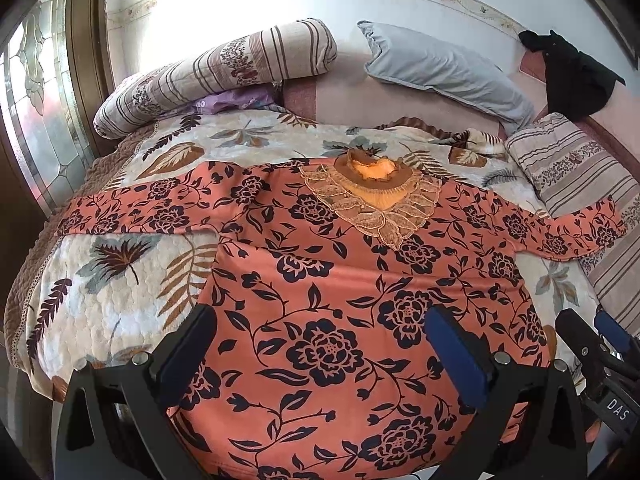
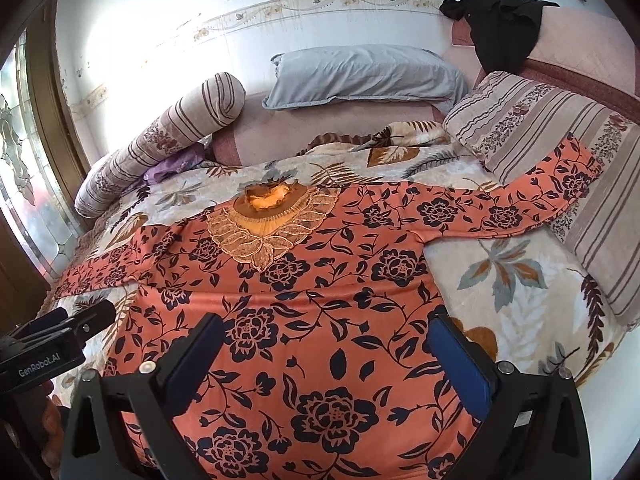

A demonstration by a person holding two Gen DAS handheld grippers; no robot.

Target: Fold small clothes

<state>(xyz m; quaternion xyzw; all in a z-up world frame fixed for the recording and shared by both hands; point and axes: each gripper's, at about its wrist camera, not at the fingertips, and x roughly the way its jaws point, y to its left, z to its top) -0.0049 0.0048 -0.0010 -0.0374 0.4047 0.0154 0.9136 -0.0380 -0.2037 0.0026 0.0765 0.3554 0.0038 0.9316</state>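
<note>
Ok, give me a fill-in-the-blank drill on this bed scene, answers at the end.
1. The orange floral top lies spread flat with both sleeves stretched ____.
2. The jaws of the left gripper and the right gripper are both ____.
3. The black garment hangs over the ____.
4. The grey pillow leans between two ____ bolsters.

Answers: out; open; headboard; striped
</note>
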